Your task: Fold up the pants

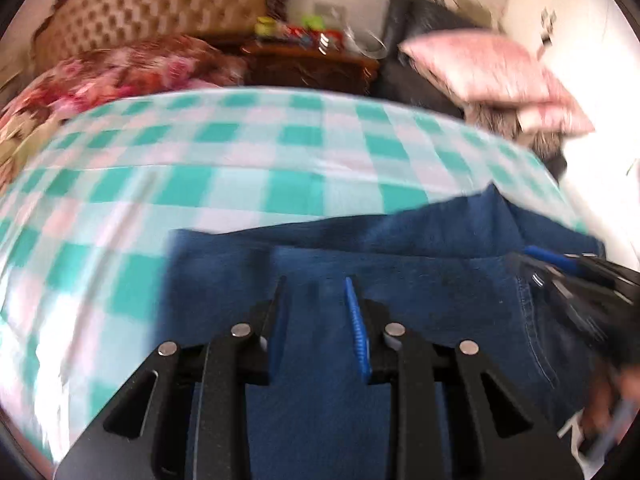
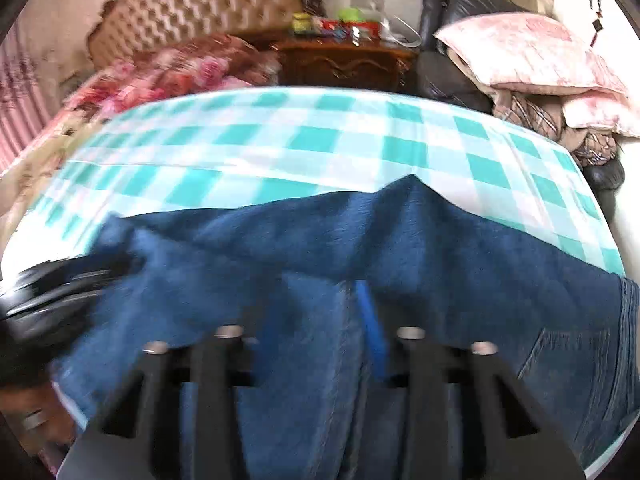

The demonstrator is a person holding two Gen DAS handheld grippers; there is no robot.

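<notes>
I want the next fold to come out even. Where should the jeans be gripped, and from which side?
Grip the jeans along the near edge, one gripper toward each end, coming from the near side, fingers angled down. The denim lies spread sideways across the checked sheet, so two spaced holds should lift it evenly. The left gripper and right gripper already seem to pinch there.

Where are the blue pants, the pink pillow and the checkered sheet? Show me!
blue pants (image 2: 280, 240): right wrist view, on the fuzzy upper fold.
pink pillow (image 2: 528, 52): right wrist view, middle of its top face.
checkered sheet (image 1: 200, 160): left wrist view, bare part beyond the pants.
</notes>
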